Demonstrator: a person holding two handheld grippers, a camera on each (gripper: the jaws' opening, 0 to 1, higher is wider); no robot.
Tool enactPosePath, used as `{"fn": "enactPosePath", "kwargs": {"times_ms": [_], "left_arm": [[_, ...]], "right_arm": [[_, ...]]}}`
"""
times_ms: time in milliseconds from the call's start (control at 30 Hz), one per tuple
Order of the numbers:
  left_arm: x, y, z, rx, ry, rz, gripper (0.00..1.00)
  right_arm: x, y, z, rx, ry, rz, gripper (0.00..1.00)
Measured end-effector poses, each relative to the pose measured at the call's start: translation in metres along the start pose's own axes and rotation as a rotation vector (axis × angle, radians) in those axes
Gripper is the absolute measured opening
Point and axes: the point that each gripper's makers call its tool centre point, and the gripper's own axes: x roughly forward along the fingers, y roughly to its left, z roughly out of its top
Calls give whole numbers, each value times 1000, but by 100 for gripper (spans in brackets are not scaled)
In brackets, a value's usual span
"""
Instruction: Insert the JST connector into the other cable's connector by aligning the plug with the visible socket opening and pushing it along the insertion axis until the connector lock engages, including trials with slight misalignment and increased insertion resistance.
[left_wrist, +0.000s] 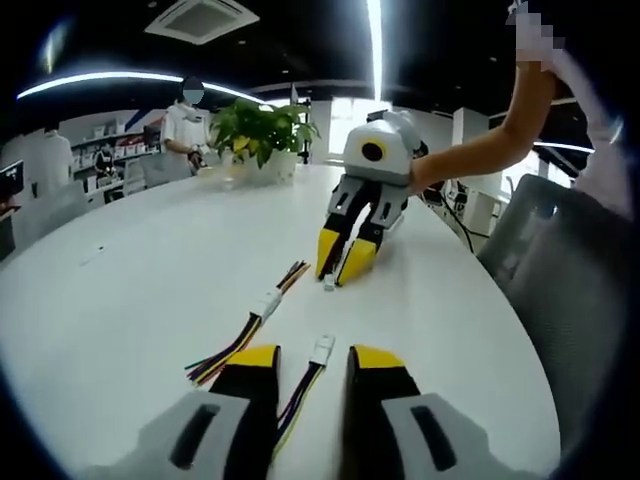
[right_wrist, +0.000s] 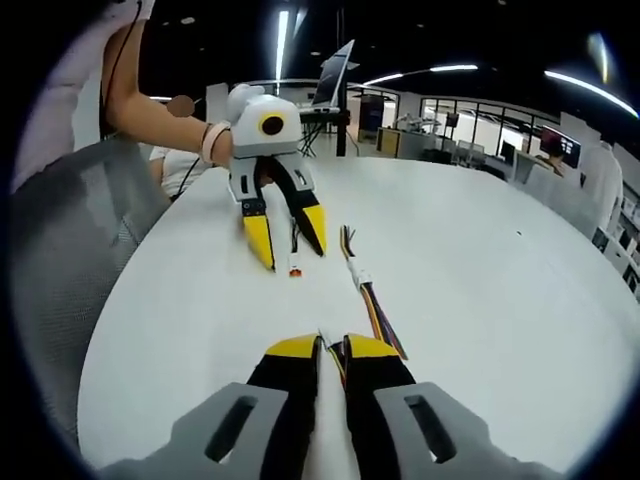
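On the white table, the left gripper stands released, its jaws spread either side of a cable's white plug, likely lining up to grasp it. Just left of that plug lies the second cable, untouched. Beyond it the right gripper is clenched on another wire, probably readying it for mating. A potted plant sits far off; nothing blocks the way.
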Motion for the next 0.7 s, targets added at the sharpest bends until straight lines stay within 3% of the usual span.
{"fn": "enactPosePath", "kwargs": {"times_ms": [700], "left_arm": [[-4,-5,-2,3,-18,-12,0]], "right_arm": [[-1,-2,1,26,-21,-17,5]]}}
